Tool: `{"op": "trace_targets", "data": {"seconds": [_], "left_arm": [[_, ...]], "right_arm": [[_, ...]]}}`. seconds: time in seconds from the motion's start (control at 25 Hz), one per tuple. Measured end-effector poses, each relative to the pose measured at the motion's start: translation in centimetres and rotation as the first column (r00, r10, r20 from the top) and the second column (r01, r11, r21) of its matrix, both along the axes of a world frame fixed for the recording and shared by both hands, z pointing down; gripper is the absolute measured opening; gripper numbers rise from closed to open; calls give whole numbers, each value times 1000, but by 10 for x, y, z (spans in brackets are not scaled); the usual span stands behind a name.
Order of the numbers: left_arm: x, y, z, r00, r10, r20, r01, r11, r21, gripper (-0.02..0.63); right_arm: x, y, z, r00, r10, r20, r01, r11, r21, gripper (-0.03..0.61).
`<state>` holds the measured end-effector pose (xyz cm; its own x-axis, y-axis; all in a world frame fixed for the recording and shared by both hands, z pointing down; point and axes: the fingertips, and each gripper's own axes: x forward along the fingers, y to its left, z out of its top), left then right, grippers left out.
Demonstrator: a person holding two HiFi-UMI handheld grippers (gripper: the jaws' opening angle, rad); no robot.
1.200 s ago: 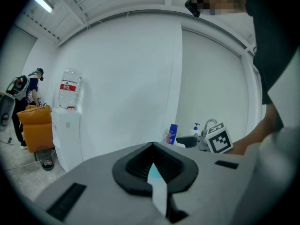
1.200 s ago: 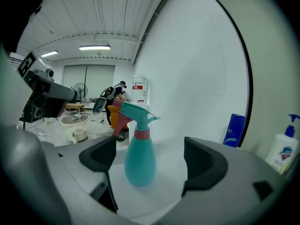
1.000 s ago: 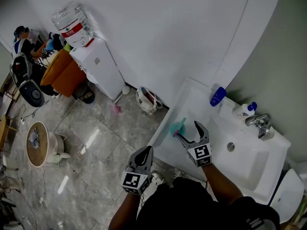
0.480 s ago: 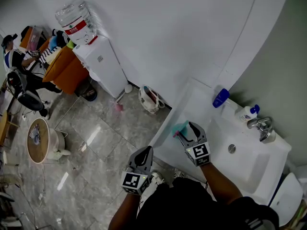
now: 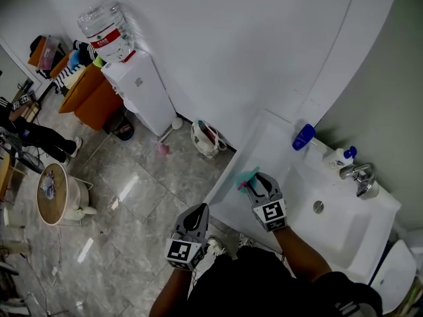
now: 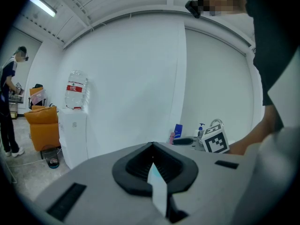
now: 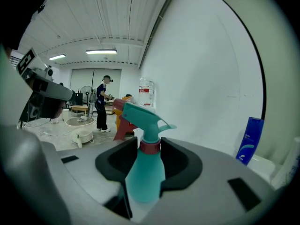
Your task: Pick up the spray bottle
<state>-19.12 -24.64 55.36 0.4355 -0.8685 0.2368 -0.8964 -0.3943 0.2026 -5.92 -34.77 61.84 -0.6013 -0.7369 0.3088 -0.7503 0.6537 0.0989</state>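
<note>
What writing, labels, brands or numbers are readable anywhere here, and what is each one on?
No text here is clear enough to quote.
On the water jug: red label with white print, too small to read.
On the blue bottle: pale print, too blurred to read.
On the pump bottle: label too small to read.
On the marker cube: black-and-white squares only, no words.
On the spray bottle: no print shows.

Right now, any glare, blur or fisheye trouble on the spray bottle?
Right gripper view: strong fisheye, dark corners, yet the spray bottle is sharp, evenly lit, no glare. Head view: bottle small and partly covered; bright light streaks on the floor. Left gripper view: same fisheye, dark rim.
</note>
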Motion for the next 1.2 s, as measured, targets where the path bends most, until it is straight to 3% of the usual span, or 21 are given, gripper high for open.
{"op": "trace_targets", "data": {"seconds": [0.68,1.2], "left_arm": [[-7,4,-1,1000,-28,-6,28,1000,2,-3],[-5,-6,-13,1000,-14,7,13,999,45,-3]], "right_arm": [[13,-4,-7,998,57,32,-59,996,62,133],[10,3,-100,996,27,86,-40,989,146,132]]}}
